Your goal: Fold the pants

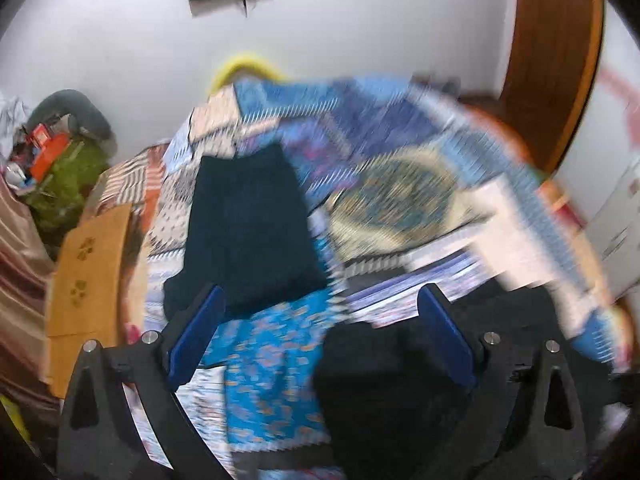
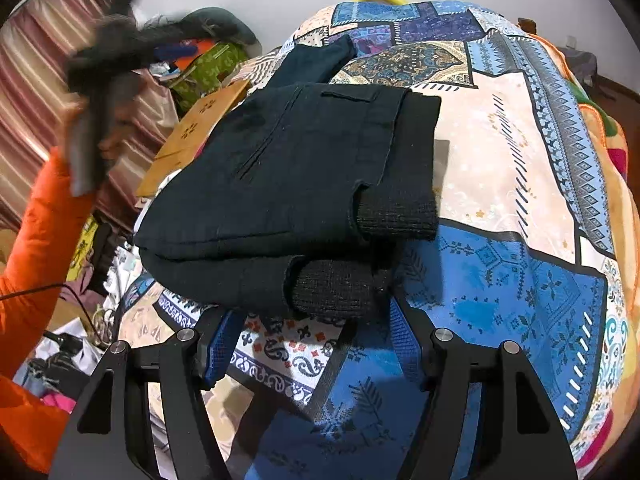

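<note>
In the right wrist view, the dark navy pants lie folded into a thick flat stack on the patchwork bedspread, ribbed cuffs toward me. My right gripper stands at the stack's near edge with its jaws apart. The lower cuff lies over its tips, and bedspread shows between the fingers. My left gripper is open wide with nothing between its pads; this view is blurred. Dark cloth lies flat ahead of it. In the right wrist view the left gripper is a blur up at the left, above an orange sleeve.
A brown cardboard box sits against the bed's left side, with a green bag and clutter behind it. Another dark garment lies beyond the stack. A wooden door stands at the right. Cables and clothes lie at the lower left.
</note>
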Demonstrator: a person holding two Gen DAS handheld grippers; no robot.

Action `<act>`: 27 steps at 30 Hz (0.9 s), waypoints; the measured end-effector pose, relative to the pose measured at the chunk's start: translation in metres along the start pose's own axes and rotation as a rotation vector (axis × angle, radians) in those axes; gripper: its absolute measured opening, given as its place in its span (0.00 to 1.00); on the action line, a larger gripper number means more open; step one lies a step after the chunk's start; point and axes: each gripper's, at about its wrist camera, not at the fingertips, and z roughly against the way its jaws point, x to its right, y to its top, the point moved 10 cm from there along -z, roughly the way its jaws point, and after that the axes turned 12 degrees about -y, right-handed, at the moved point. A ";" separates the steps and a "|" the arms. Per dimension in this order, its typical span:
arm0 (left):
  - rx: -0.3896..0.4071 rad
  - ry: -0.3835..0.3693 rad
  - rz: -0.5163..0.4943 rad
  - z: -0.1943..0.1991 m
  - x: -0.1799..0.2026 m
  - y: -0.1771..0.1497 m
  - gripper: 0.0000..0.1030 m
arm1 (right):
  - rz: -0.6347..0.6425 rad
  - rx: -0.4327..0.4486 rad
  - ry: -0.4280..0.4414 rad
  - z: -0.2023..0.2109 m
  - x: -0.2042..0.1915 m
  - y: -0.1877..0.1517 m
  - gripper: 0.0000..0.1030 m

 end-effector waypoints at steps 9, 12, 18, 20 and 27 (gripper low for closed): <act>-0.223 0.074 0.046 -0.078 -0.037 -0.074 0.95 | -0.008 0.032 -0.009 0.002 0.005 0.009 0.62; -0.250 0.133 0.005 -0.063 -0.043 -0.090 0.95 | -0.038 0.056 -0.031 -0.003 0.017 0.020 0.62; -0.275 0.186 -0.005 -0.026 -0.043 -0.128 0.95 | -0.105 0.087 -0.139 -0.003 0.056 0.030 0.62; -0.248 0.186 0.015 -0.013 -0.038 -0.138 0.93 | -0.115 0.088 -0.172 -0.001 0.068 0.029 0.62; -0.226 0.059 0.132 0.013 0.002 -0.159 0.87 | -0.156 0.124 -0.226 0.033 0.100 0.023 0.62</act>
